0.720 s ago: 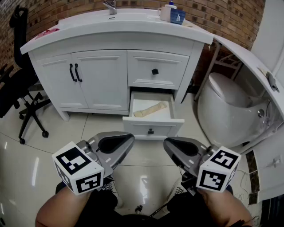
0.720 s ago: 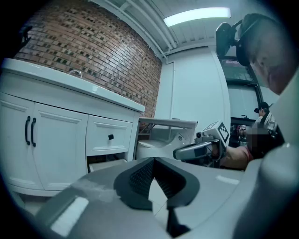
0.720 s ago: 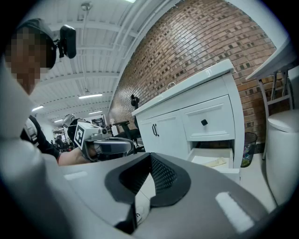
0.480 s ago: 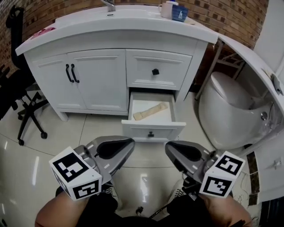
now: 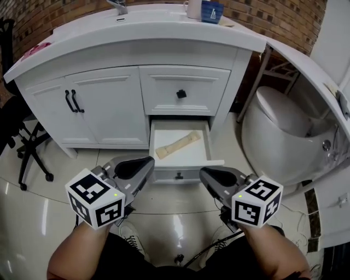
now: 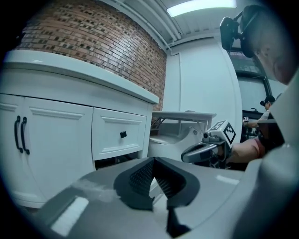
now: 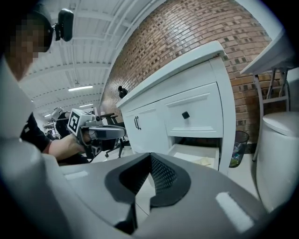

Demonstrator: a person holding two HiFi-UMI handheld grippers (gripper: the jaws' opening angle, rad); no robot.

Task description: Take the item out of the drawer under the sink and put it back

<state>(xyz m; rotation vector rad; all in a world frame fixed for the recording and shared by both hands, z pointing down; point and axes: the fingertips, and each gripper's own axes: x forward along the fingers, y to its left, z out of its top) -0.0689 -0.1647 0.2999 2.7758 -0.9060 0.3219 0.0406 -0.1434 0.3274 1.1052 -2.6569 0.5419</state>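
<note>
The lower drawer (image 5: 179, 174) of the white sink cabinet stands pulled out. A flat beige item (image 5: 176, 146) lies slantwise inside it. My left gripper (image 5: 146, 162) is shut and empty, with its tip just left of the drawer's front panel. My right gripper (image 5: 203, 173) is also shut and empty, just right of that front. Neither touches the drawer. In the right gripper view the open drawer (image 7: 198, 154) shows ahead with the item (image 7: 206, 161) in it. The left gripper (image 7: 105, 132) shows at the left there. The left gripper view shows the right gripper (image 6: 199, 151).
Above the open drawer is a shut drawer with a black knob (image 5: 181, 94). Two cabinet doors (image 5: 82, 109) lie to the left. A white toilet (image 5: 279, 136) stands close on the right and an office chair (image 5: 24, 139) on the left. A blue cup (image 5: 212, 10) sits on the counter.
Both grippers have come forward and closer to the open drawer's front, and the cabinet has shifted left in view. Both stay shut. The item lies as before.
</note>
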